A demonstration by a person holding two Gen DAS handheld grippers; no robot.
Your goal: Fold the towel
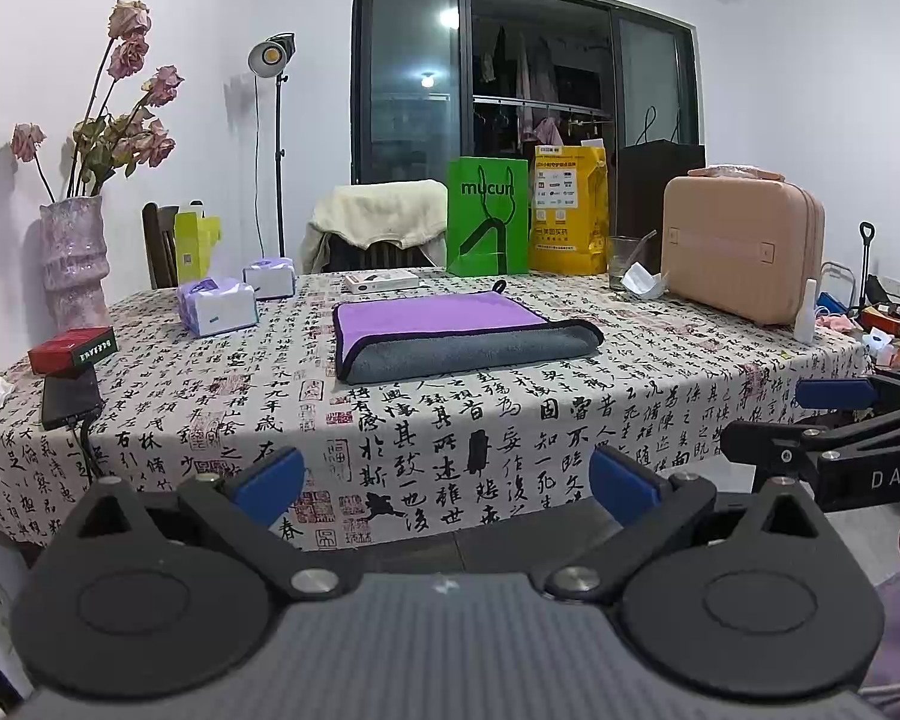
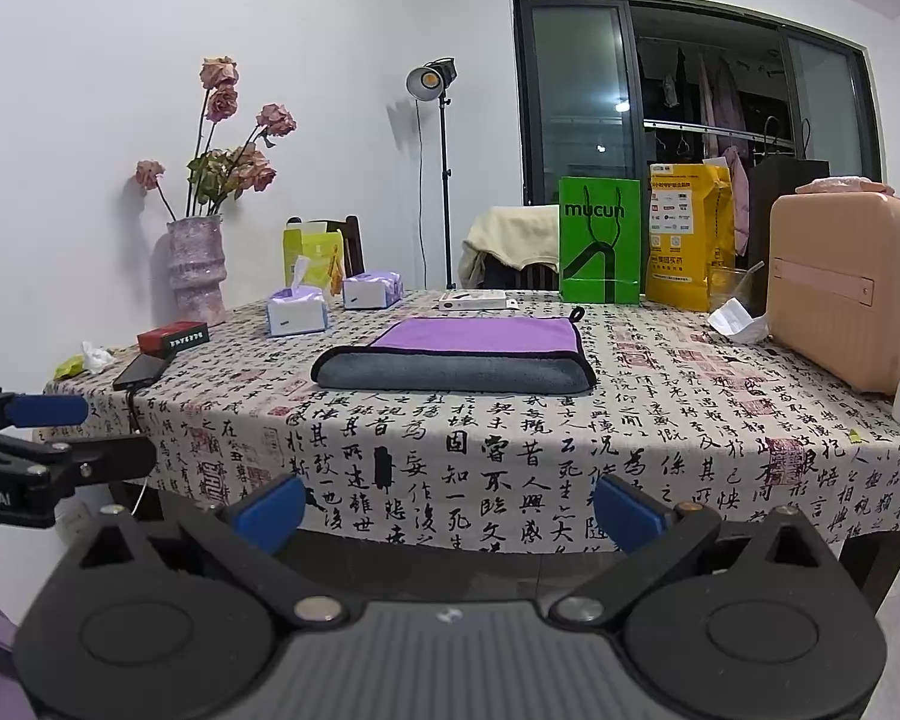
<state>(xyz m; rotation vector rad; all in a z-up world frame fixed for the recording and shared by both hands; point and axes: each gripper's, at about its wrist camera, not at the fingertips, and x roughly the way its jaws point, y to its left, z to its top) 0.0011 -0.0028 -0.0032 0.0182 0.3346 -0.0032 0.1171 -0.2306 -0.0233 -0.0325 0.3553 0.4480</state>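
Note:
A purple and grey towel [image 1: 450,333] lies folded flat on the table, its grey side rolled over along the near edge; it also shows in the right wrist view [image 2: 456,360]. My left gripper [image 1: 447,486] is open and empty, held off the table's near edge, well short of the towel. My right gripper [image 2: 450,510] is open and empty too, also in front of the table. Each gripper shows at the edge of the other's view: the right one [image 1: 810,414] and the left one [image 2: 84,438].
The table wears a calligraphy cloth [image 1: 510,420]. On it stand two tissue packs [image 1: 216,306], a red box [image 1: 72,348], a phone [image 1: 69,399], a vase [image 1: 75,258], a green bag [image 1: 489,216], a yellow bag [image 1: 567,210], a glass [image 1: 624,261] and a pink case [image 1: 744,246].

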